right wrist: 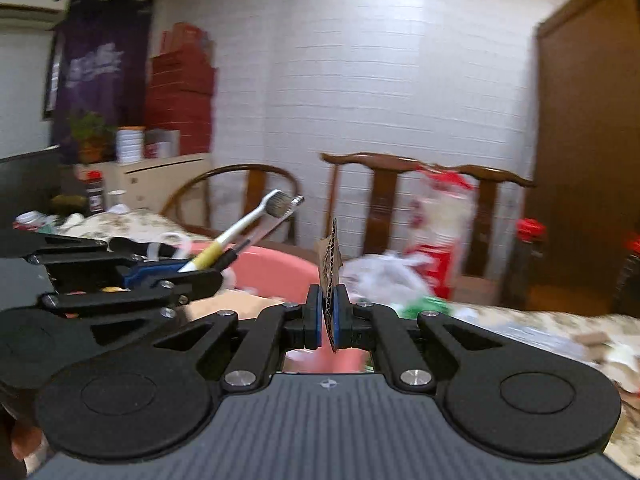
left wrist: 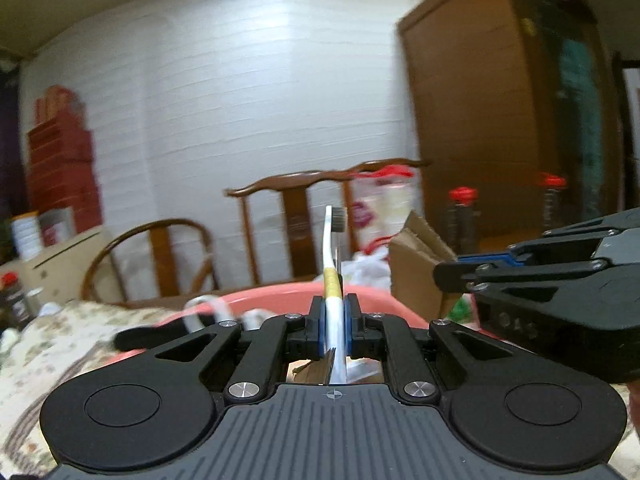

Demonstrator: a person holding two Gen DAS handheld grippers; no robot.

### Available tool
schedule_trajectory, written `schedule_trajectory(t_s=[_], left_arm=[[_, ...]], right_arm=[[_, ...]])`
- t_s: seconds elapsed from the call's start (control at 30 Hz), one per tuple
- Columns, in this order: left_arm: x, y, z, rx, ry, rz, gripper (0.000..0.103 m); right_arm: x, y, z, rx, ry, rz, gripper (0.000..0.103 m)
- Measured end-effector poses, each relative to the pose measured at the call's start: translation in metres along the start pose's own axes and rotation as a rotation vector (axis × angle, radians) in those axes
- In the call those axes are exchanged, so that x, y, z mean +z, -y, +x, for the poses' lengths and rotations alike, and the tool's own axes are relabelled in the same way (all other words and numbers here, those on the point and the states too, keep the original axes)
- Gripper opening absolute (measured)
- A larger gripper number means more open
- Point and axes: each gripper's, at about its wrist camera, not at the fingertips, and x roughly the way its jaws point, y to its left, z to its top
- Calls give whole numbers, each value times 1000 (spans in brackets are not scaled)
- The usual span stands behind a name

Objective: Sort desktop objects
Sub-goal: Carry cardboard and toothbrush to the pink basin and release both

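Here, above a cluttered floral tablecloth (left wrist: pixel 60 332), the left gripper (left wrist: pixel 335 326) clamps a toothbrush (left wrist: pixel 332 256) upright, bristles beyond its tips, while the right gripper (right wrist: pixel 327 316) pinches a cardboard scrap (right wrist: pixel 330 268) on edge, both seemingly bound for the pink basin (right wrist: pixel 276 268) just ahead

A white wall of horizontal brick-like courses (right wrist: pixel 380 80) fills the centre of both views. At the right edge stands a tall brown wooden cabinet (left wrist: pixel 480 100). Three dark wooden chairs line the wall: a round-backed armchair (left wrist: pixel 160 256) at lower left and two straight-backed chairs with curved top rails (right wrist: pixel 400 184) at centre. A stack of red boxes (right wrist: pixel 180 92) rises at upper left, beside a hanging dark purple cloth with pale lettering (right wrist: pixel 100 60). Below sit a potted green plant (right wrist: pixel 90 136) and a low cream cabinet (right wrist: pixel 168 176). Blur obscures finer detail.
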Motion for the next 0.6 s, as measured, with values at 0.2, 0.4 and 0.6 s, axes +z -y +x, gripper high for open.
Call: schedule_trajectory(t_s=[0.2, 0.4, 0.6], left_arm=[[-12, -46, -2, 81, -22, -76, 4], [-25, -58, 16, 108, -69, -128, 5], [-35, -51, 16, 134, -81, -103, 46]], right_arm=[[3, -44, 32, 32, -41, -23, 6], [-9, -70, 50, -22, -96, -57, 7], [-24, -74, 62, -79, -159, -59, 52]])
